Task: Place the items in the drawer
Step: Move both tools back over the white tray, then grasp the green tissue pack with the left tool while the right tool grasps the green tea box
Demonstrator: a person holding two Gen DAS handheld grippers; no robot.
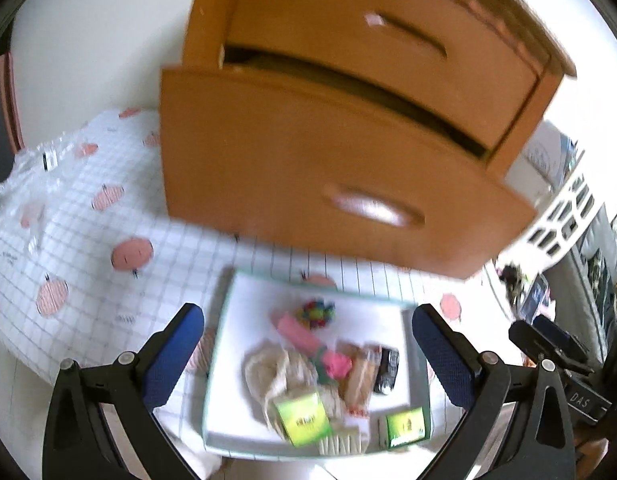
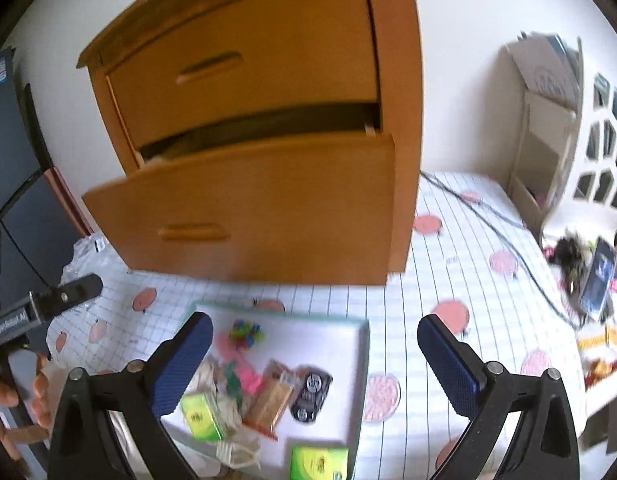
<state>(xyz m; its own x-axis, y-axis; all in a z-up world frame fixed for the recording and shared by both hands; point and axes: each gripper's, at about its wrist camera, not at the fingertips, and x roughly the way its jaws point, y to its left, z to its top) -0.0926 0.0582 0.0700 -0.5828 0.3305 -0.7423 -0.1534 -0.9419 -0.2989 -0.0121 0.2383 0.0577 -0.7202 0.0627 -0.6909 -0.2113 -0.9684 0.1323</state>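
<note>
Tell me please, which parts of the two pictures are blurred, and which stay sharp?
Left wrist view: the wooden cabinet and the tray items smear with motion blur; the left claw stays sharp. Right wrist view: milder blur on the cabinet; the right claw is crisp; fisheye bends edges.

A wooden cabinet's lower drawer stands partly open above a white tray of small packaged items.

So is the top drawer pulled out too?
No, the top drawer sits flush in the cabinet; only the bottom drawer sticks out.

"DAS" on right tool
</note>
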